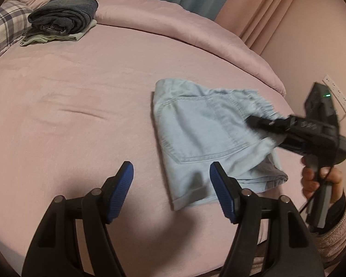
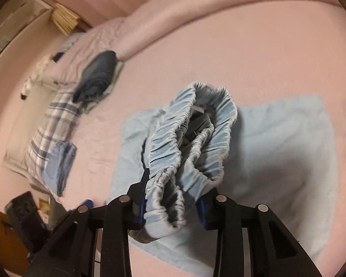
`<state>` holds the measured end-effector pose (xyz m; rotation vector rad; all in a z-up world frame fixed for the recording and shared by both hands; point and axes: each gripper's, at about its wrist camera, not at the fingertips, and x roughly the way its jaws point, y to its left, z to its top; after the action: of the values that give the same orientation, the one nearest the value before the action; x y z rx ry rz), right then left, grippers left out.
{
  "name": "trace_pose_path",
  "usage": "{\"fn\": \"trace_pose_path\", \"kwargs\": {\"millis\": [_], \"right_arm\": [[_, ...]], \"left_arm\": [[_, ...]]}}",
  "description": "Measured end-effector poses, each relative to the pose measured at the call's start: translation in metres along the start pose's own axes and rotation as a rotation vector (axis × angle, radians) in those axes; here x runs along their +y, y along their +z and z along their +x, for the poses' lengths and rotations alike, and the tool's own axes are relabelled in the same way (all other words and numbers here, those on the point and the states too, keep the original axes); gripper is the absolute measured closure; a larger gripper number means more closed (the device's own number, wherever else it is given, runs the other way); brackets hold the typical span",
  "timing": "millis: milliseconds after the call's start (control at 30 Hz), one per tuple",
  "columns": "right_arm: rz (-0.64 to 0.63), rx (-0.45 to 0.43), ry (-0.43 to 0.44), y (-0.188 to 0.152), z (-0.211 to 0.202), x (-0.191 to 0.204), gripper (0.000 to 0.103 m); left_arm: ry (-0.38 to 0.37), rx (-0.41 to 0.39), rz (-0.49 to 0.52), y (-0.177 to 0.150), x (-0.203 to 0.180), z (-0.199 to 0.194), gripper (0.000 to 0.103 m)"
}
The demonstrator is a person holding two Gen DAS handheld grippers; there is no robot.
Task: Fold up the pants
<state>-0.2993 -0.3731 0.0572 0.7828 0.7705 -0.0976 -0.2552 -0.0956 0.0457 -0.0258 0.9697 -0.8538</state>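
Light blue pants lie partly folded on the pink bed, back pocket up, at the right of the left wrist view. My left gripper is open and empty, just in front of the pants' near edge. My right gripper reaches in from the right over the pants. In the right wrist view my right gripper is shut on the gathered elastic waistband and holds it lifted above the rest of the pants, which lie flat on the bed.
A stack of folded dark and pale green clothes sits at the far left of the bed, next to a plaid pillow. A rolled pink duvet runs along the far side. A power strip hangs on the right wall.
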Motion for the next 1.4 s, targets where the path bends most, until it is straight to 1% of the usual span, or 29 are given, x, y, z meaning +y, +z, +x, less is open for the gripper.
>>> {"fn": "trace_pose_path", "kwargs": {"millis": [67,167,267,433,533,700,800,867,900,933,967,1033,1067,1133,1267,1300,1367,1400], "right_arm": [[-0.009,-0.052,0.022,0.007,-0.018,0.000,0.068],[-0.007,-0.104,0.043,0.015,-0.041,-0.009,0.068],[0.009,-0.133,0.035,0.020,-0.061,-0.020,0.068],[0.068,-0.110,0.004,0.004,-0.064,-0.043,0.068],[0.124,-0.117,0.008,-0.008,-0.067,-0.059,0.068],[0.166,-0.111,-0.004,-0.016,-0.070,-0.076,0.068],[0.172,-0.044,-0.028,-0.020,-0.057,-0.085,0.068],[0.202,-0.005,-0.049,-0.023,-0.049,-0.094,0.066],[0.217,0.000,-0.040,-0.025,-0.048,-0.098,0.063],[0.242,0.000,-0.021,-0.026,-0.050,-0.103,0.058],[0.254,0.001,-0.015,-0.026,-0.052,-0.106,0.056],[0.270,-0.004,-0.028,-0.024,-0.060,-0.111,0.048],[0.276,-0.018,-0.037,-0.023,-0.068,-0.114,0.047],[0.274,-0.047,-0.059,-0.022,-0.079,-0.117,0.043],[0.188,-0.152,-0.201,-0.016,-0.101,-0.103,0.043],[0.164,-0.179,-0.216,-0.014,-0.104,-0.099,0.043],[0.086,-0.208,-0.214,-0.008,-0.105,-0.084,0.046],[0.044,-0.212,-0.213,-0.004,-0.102,-0.076,0.053]], "left_arm": [[0.001,-0.001,0.002,0.000,0.000,-0.001,0.034],[0.006,0.001,0.004,-0.001,0.000,0.000,0.034],[-0.003,0.010,-0.002,-0.001,-0.001,0.004,0.034],[-0.011,0.034,0.025,-0.002,-0.008,0.011,0.034],[-0.008,0.041,0.042,0.000,-0.010,0.013,0.034],[-0.003,0.047,0.046,0.002,-0.012,0.016,0.034],[-0.005,0.059,0.051,0.002,-0.016,0.020,0.034],[-0.004,0.065,0.065,0.002,-0.021,0.022,0.034],[-0.006,0.067,0.071,0.002,-0.022,0.022,0.034],[-0.005,0.070,0.078,0.002,-0.023,0.022,0.034],[-0.002,0.071,0.084,0.002,-0.025,0.022,0.034],[0.007,0.069,0.093,0.004,-0.025,0.021,0.034],[0.009,0.067,0.094,0.005,-0.025,0.021,0.034],[0.013,0.060,0.099,0.010,-0.027,0.020,0.034],[0.000,0.031,0.146,0.023,-0.044,0.022,0.034],[-0.005,0.023,0.165,0.026,-0.052,0.023,0.034],[-0.012,0.014,0.218,0.030,-0.069,0.029,0.036],[-0.013,0.014,0.246,0.031,-0.078,0.033,0.036]]}}
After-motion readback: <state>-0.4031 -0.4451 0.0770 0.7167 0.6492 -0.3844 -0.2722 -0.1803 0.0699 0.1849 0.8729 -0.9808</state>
